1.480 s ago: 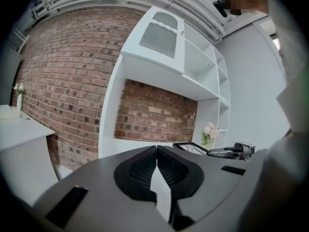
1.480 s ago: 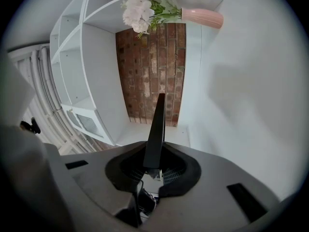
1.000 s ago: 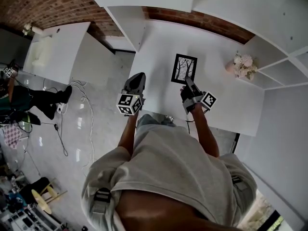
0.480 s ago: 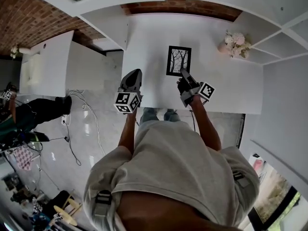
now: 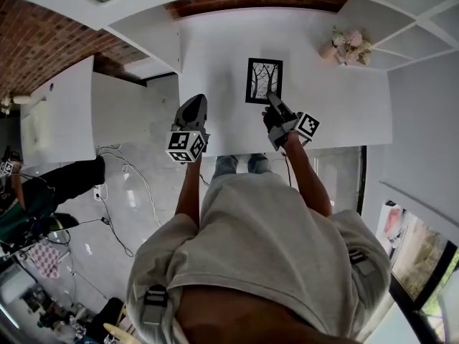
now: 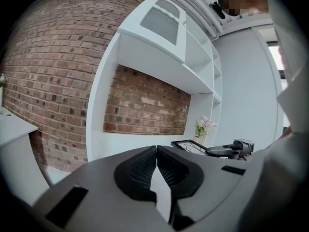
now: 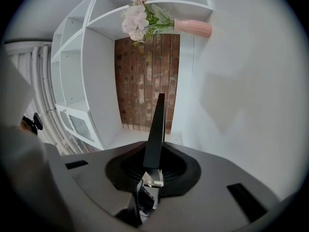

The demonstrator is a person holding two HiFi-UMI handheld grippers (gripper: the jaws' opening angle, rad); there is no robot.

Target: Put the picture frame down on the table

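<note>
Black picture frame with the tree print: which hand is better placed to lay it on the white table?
Right. The right gripper is shut on the black picture frame's near edge, over the white table. The left gripper is shut and empty, apart from the frame.

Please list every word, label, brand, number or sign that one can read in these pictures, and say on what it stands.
None can be read in any view.
The left marker cube and the right marker cube: black-and-white square patterns, no letters.
The picture frame: a drawing of bare trees, no caption visible.
The vase: plain pink, no label.
</note>
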